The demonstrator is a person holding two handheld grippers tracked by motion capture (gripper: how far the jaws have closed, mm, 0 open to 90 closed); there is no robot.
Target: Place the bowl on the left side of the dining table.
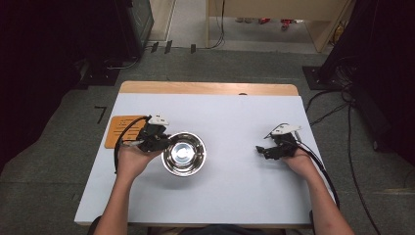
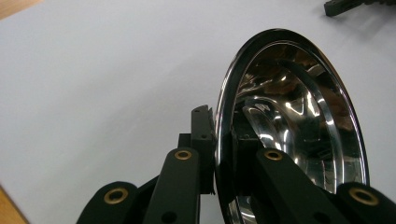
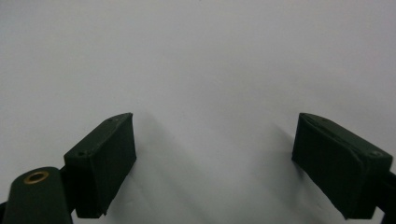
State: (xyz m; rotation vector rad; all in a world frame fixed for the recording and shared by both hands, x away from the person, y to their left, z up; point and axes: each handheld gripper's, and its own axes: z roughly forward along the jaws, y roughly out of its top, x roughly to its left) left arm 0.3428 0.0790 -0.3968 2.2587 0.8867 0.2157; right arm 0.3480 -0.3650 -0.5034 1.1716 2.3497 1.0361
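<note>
One steel bowl (image 1: 183,153), one orange mat (image 1: 119,130)

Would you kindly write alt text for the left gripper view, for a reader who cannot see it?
A shiny steel bowl has its rim clamped between the left gripper's two black jaws, one outside the bowl and one inside. Behind lies a white table, with the tip of the other gripper at the top right.

A shiny, empty steel bowl (image 1: 183,153) sits upright on the white desk (image 1: 235,186), left of centre, its left rim pinched.
</note>
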